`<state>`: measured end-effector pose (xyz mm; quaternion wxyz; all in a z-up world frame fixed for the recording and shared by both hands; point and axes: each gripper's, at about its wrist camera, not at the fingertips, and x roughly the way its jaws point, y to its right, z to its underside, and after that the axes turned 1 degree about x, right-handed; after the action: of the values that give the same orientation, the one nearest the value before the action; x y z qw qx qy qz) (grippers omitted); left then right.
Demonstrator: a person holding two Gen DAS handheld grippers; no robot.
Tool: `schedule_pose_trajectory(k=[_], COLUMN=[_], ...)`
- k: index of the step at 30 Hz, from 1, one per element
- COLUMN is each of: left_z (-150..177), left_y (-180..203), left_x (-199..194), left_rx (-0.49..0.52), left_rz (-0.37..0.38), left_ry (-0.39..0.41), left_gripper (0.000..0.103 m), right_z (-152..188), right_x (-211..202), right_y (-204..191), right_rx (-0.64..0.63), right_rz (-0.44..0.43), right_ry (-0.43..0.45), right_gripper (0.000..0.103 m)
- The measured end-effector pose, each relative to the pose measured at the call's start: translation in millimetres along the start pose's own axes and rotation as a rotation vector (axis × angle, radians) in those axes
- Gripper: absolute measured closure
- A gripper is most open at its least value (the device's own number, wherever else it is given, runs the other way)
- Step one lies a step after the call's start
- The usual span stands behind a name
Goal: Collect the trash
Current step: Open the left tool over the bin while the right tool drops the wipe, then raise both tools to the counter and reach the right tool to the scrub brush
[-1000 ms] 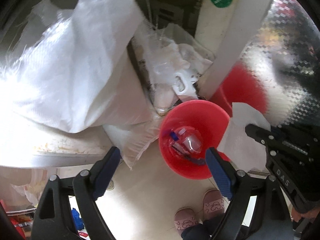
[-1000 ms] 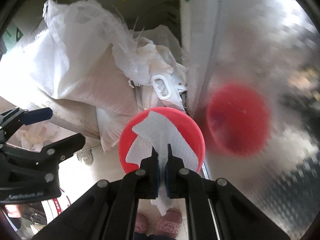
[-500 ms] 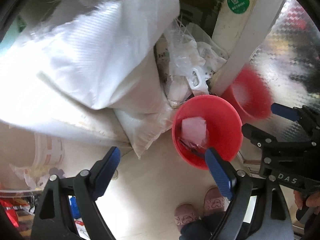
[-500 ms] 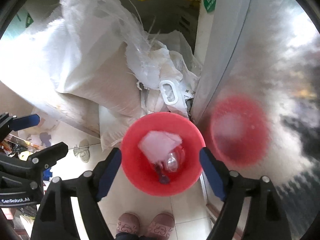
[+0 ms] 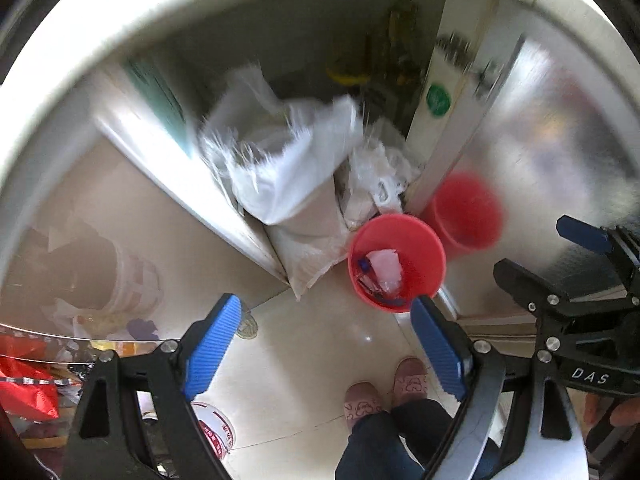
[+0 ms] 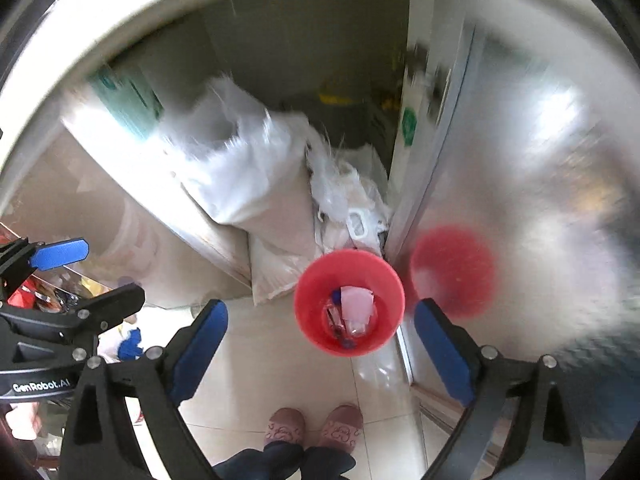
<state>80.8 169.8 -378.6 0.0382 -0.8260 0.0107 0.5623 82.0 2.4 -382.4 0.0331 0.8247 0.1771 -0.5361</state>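
A red bin (image 5: 430, 266) stands on the tiled floor against a steel door. Inside it lies a white tissue (image 5: 384, 266) on top of small wrappers and a blue scrap. My left gripper (image 5: 325, 308) hangs high above the bin, open and empty. My right gripper (image 5: 548, 252) shows at the right edge of that view. In the right wrist view the bin (image 6: 312, 292) with the tissue (image 6: 356, 300) is far below my right gripper (image 6: 320, 312), whose jaws are opening with nothing between them. My left gripper (image 6: 100, 274) is at the left there.
White woven sacks (image 5: 288, 176) and plastic bags are piled behind the bin. The steel door (image 5: 560, 140) on the right mirrors the bin in red. A person's slippered feet (image 5: 384, 392) stand below. A white bucket (image 5: 212, 428) and red packaging (image 5: 24, 380) sit lower left.
My right gripper opened and let go of the white tissue, which dropped into the red bin. Both grippers then rose well away from the bin.
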Motion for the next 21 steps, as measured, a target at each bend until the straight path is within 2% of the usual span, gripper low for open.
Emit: schedule_pose_trajectory(k=[11, 17, 21], left_z=[-47, -77, -100], left_y=[-4, 9, 25], left_x=[-131, -172, -184], left_rx=[0.052, 0.127, 0.188], left_rz=[0.016, 0.06, 0.087], left_ry=[0.12, 0.175, 0.213], left_gripper=[0.018, 0.018, 0.018], right_z=[-45, -64, -70], right_x=[-125, -174, -198], right_y=[-14, -6, 6], right_rx=[0.033, 0.078, 0.108], right_rz=[0.034, 0.093, 0.137], right_ry=[0.108, 0.154, 0.18], right_gripper=[0.008, 0.008, 0.008])
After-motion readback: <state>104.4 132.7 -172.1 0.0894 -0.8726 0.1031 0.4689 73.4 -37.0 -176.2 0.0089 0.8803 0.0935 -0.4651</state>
